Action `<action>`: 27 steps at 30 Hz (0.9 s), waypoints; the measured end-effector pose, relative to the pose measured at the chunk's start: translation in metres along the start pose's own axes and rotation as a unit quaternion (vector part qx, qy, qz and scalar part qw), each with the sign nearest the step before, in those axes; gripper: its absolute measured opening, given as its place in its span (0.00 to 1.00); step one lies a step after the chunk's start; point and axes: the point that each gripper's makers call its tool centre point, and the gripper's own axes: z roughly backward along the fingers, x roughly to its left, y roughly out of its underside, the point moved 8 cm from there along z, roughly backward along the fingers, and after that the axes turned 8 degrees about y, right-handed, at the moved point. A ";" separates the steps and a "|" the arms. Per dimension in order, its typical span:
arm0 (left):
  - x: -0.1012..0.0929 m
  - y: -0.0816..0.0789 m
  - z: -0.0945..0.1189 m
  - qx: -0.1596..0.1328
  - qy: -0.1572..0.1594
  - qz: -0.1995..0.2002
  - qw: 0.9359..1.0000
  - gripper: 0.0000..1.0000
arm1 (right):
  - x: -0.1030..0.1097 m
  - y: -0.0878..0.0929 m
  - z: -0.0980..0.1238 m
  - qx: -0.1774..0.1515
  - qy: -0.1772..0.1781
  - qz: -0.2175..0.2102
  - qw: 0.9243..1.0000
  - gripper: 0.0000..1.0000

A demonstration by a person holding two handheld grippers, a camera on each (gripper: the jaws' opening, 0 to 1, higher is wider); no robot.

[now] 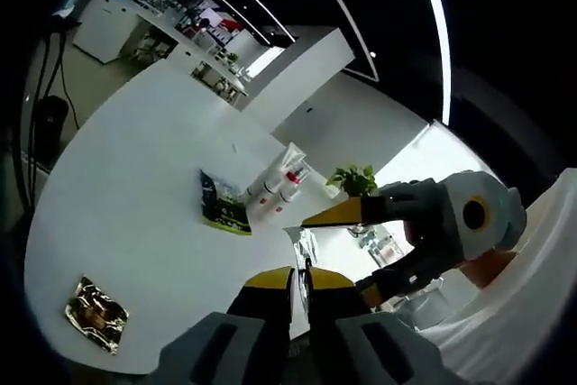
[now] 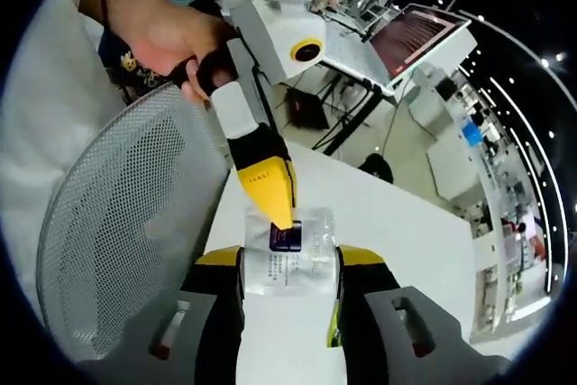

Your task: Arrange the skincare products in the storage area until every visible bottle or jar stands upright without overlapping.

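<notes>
While the right hand-held gripper holds a clear sachet pinched between its two yellow-tipped jaws above the near edge of the white tabletop, the arranging looks to be only partly done. In the right gripper view the left hand-held gripper reaches in from the upper left, held by a person's hand, with its yellow tip touching the dark label at the top of the sachet. In the left gripper view its own jaws are pressed nearly together with only a thin sliver of something between them, so I cannot tell whether they grip an edge of the sachet or merely close beside it.

Farther across the tabletop, in the left gripper view, a small cluster of white bottles with red marks stands at the far side, and just left of them lies a dark green packet. A shiny gold-brown packet lies flat, well apart, at the near left. By that showing, the bottles may already be upright, while the flat packets and the sachet in hand are not yet placed.

The bottles are too small to count or read. A mesh chair back hides the near left in the right gripper view.
</notes>
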 end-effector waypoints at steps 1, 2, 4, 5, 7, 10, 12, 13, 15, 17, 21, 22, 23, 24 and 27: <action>0.001 0.000 0.000 0.001 -0.004 -0.002 1.000 0.11 | 0.000 0.000 0.000 0.001 0.000 -0.001 1.000 0.37; 0.002 0.000 0.000 0.003 -0.010 -0.003 1.000 0.13 | -0.001 0.001 0.000 0.002 0.000 -0.002 1.000 0.37; 0.002 0.000 0.001 0.003 -0.015 -0.014 1.000 0.13 | -0.002 0.002 -0.001 0.003 0.001 -0.003 1.000 0.37; 0.001 -0.001 0.001 -0.001 -0.015 -0.020 1.000 0.13 | -0.003 0.003 -0.001 0.005 0.001 -0.006 1.000 0.37; -0.001 -0.003 0.002 -0.012 -0.014 -0.034 0.999 0.14 | -0.007 0.005 0.000 0.006 0.003 -0.008 1.000 0.37; -0.004 -0.010 0.007 -0.038 -0.033 -0.075 0.996 0.18 | -0.015 0.009 0.000 0.008 0.005 -0.015 1.000 0.37; -0.006 -0.012 0.011 -0.028 -0.066 -0.125 0.990 0.18 | -0.021 0.014 -0.001 0.014 0.008 -0.019 1.000 0.37; -0.006 -0.012 0.012 -0.014 -0.083 -0.151 0.985 0.18 | -0.024 0.016 -0.002 0.015 0.010 -0.023 1.000 0.37; -0.008 -0.009 0.008 0.038 -0.123 -0.213 0.969 0.18 | -0.032 0.020 -0.003 0.017 0.014 -0.034 0.999 0.37; -0.011 0.000 -0.001 0.081 -0.135 -0.268 0.951 0.18 | -0.039 0.022 -0.005 0.018 0.015 -0.036 0.999 0.37; -0.013 0.035 -0.024 0.157 -0.130 -0.343 0.917 0.18 | -0.059 0.027 -0.007 0.023 0.019 -0.031 0.999 0.37; -0.011 0.045 -0.031 0.178 -0.132 -0.359 0.907 0.18 | -0.064 0.027 -0.008 0.023 0.020 -0.030 0.999 0.37; -0.011 0.052 -0.034 0.204 -0.135 -0.374 0.895 0.17 | -0.071 0.028 -0.009 0.025 0.019 -0.029 0.999 0.37; -0.010 0.058 -0.039 0.233 -0.126 -0.411 0.872 0.16 | -0.075 0.029 -0.010 0.027 0.020 -0.030 0.999 0.37; 0.000 0.068 -0.042 0.258 -0.134 -0.404 0.867 0.14 | -0.092 0.032 -0.014 0.031 0.017 -0.035 0.999 0.37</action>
